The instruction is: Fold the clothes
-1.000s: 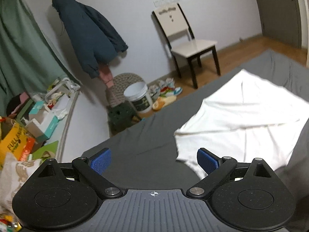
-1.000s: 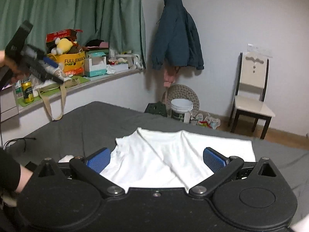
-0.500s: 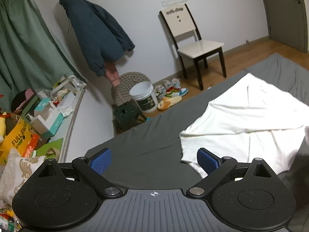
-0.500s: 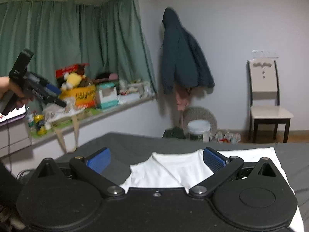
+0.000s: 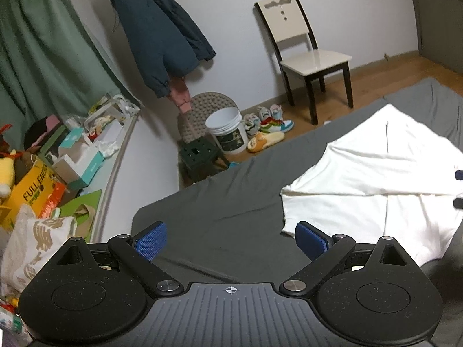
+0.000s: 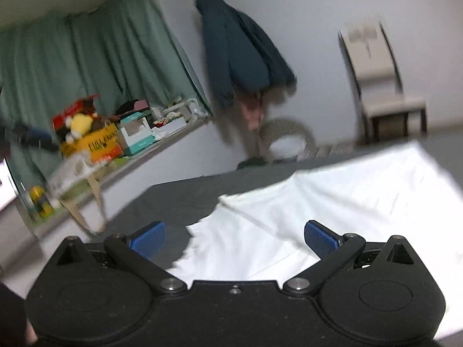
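Note:
A white T-shirt lies partly folded on the grey bed cover, at the right of the left wrist view. My left gripper hovers open over bare cover, just left of the shirt's near corner, with nothing between its blue pads. In the blurred right wrist view the same white T-shirt spreads under and ahead of my right gripper, which is open and holds nothing. Blue tips of the right gripper peek in at the right edge of the left wrist view.
A window ledge crowded with boxes and bags runs along the bed's left side, under green curtains. A dark jacket hangs on the wall. A chair, a white bucket and shoes stand on the floor beyond the bed.
The right gripper has swung low and tilted over the shirt, blurring its view. The left gripper's view has shifted slightly, and the shirt's folded edge now lies further right. Both stay open.

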Demonstrator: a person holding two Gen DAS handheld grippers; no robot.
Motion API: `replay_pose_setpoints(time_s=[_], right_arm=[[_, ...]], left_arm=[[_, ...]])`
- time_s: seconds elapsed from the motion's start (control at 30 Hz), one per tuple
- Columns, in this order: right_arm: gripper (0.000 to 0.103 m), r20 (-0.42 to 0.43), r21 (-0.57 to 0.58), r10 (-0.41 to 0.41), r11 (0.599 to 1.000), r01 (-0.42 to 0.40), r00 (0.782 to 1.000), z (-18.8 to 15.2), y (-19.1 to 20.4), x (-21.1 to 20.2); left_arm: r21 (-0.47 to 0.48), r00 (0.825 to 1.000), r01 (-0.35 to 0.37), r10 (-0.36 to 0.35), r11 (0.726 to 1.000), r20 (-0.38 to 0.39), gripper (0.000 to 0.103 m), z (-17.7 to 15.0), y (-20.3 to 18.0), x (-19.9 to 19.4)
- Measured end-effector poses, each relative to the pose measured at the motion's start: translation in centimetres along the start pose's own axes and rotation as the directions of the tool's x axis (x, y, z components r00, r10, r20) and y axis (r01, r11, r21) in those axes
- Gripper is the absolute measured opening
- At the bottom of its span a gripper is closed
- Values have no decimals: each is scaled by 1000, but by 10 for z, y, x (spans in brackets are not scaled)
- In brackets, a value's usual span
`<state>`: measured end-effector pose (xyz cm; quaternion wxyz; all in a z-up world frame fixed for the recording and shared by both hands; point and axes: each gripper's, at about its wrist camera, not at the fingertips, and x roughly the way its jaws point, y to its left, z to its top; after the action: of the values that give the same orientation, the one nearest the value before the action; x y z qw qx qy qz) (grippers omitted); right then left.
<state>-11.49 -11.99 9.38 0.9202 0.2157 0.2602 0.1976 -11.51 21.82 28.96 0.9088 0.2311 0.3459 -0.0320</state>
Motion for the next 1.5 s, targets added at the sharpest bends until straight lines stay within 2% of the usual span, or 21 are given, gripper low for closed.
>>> replay_pose_setpoints(time_s=[0.03,0.13,0.27,0.37,0.57,0.63,0.7,0.77,0.87,0.97,1.27,1.33,1.4,1.5], right_arm=[[103,-29,64,18,998,-16,999,2,-7,6],[103,-116,146,138,982,-121,984,-2,-16,23],[103,-182,134,177,979,-154,967,-11,-16,36],[103,-250,154,232,968,-198,940,-14,-15,49],[103,-252,263,340,925,-274,906,-38,-20,42],[103,-310,228,368,924,-307,877,-54,-8,43],[103,-398,159,383,924,-348,834,-75,8,47],[103,-459,124,374,925,-358,806,-96,15,52],[103,-494,178,385,922,-343,779,-123,13,61],[103,-513,190,430,901,-390,743,-134,21,66],[103,-506,217,506,858,-465,698,-154,40,88],[103,-504,236,520,851,-469,690,-156,37,93],[103,-495,244,533,843,-480,686,-155,35,95],[103,-477,234,552,830,-507,683,-155,33,92]], left_arm=[[3,1000,-2,2,1000,0,96,2,-1,0],[-7,1000,3,-3,1000,9,96,6,-3,-2],[-6,1000,8,-8,1000,-1,96,7,-5,1],[11,1000,-12,12,1000,-24,96,8,-8,5],[12,999,-12,13,1000,-44,96,16,-12,10],[27,998,-14,16,1000,-54,96,19,-16,12],[37,998,-17,19,999,-57,96,22,-20,12],[42,998,-17,20,999,-57,96,27,-24,13],[52,998,-13,17,999,-62,96,32,-32,15],[76,997,-6,12,997,-78,96,37,-40,20],[87,989,22,-9,996,-147,96,52,-66,50],[79,990,37,-26,996,-141,96,57,-74,59],[37,992,73,-69,997,-109,96,59,-79,69],[-113,989,124,-133,986,-71,96,48,-82,102]])
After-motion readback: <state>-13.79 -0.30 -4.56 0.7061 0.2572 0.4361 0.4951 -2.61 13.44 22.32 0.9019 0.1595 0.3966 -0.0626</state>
